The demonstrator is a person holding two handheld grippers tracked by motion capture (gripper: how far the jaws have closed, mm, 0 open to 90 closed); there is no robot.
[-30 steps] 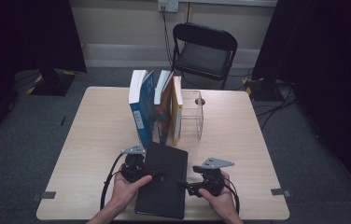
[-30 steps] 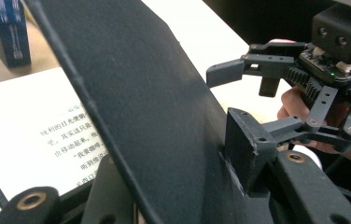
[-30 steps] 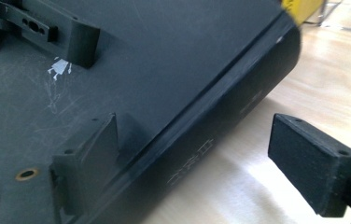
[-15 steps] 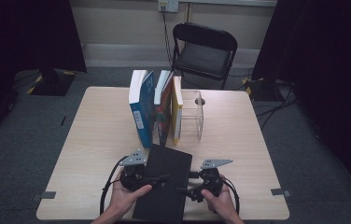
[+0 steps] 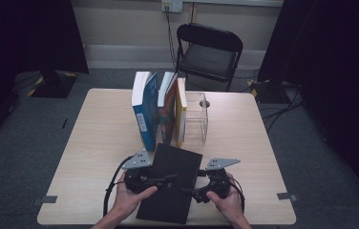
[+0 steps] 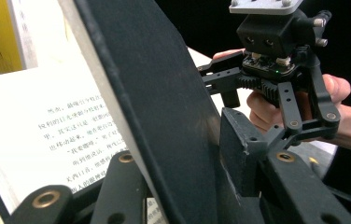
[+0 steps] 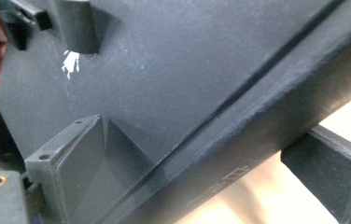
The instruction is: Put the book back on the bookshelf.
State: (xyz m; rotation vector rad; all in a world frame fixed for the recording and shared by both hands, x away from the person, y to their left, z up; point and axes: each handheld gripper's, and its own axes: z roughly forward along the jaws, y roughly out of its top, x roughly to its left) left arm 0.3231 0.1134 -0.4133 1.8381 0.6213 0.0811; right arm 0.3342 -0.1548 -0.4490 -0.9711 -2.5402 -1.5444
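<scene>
The black hardcover book lies with its long axis near-to-far between both grippers. The left gripper, jaws just closing, pinches its front cover; the right gripper apparently clamps the spine edge.

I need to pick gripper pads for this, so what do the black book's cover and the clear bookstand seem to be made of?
The black book: its cover looks like matte board with a faintly grainy, cloth-like or paper skin; a chalky white scuff shows in the right gripper view, and printed paper pages show inside. The clear bookstand: see-through, glossy, sharp-edged, probably acrylic, though glass cannot be ruled out.
</scene>
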